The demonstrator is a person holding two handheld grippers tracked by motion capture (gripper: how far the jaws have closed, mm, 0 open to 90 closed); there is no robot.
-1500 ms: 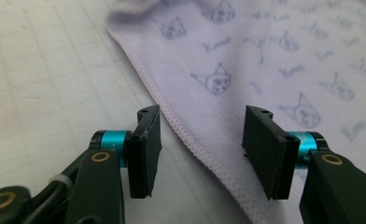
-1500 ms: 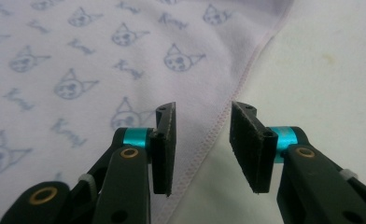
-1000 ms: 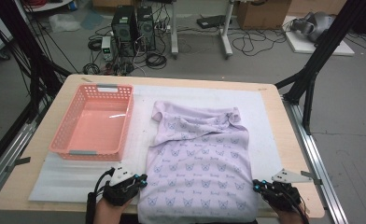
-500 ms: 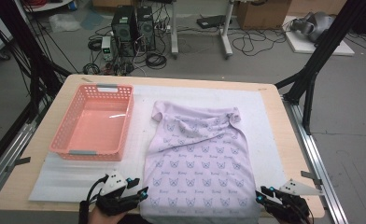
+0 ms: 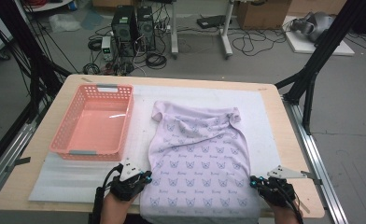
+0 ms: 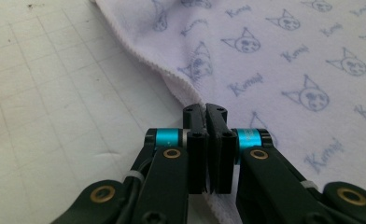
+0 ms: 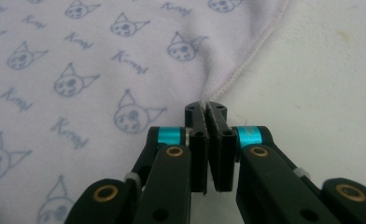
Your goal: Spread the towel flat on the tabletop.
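A lilac cloth (image 5: 200, 158) printed with small cat faces lies flat on the white mat, its near end hanging over the table's front edge. My left gripper (image 5: 146, 176) is at the cloth's left hem near the front. In the left gripper view its jaws (image 6: 206, 108) have just closed and pinch the hem of the cloth (image 6: 274, 60). My right gripper (image 5: 253, 181) is at the right hem. Its jaws (image 7: 206, 106) have also just closed, with the stitched edge of the cloth (image 7: 78, 70) between them.
An empty pink plastic basket (image 5: 59, 142) stands on the left half of the wooden table (image 5: 293, 140). A white gridded mat (image 5: 78, 182) covers most of the tabletop. Black frame legs, computers and cables are on the floor beyond the table.
Both grippers dipped back toward the near edge half a second ago and have now come forward onto the cloth's side hems. The cloth lies much as before.
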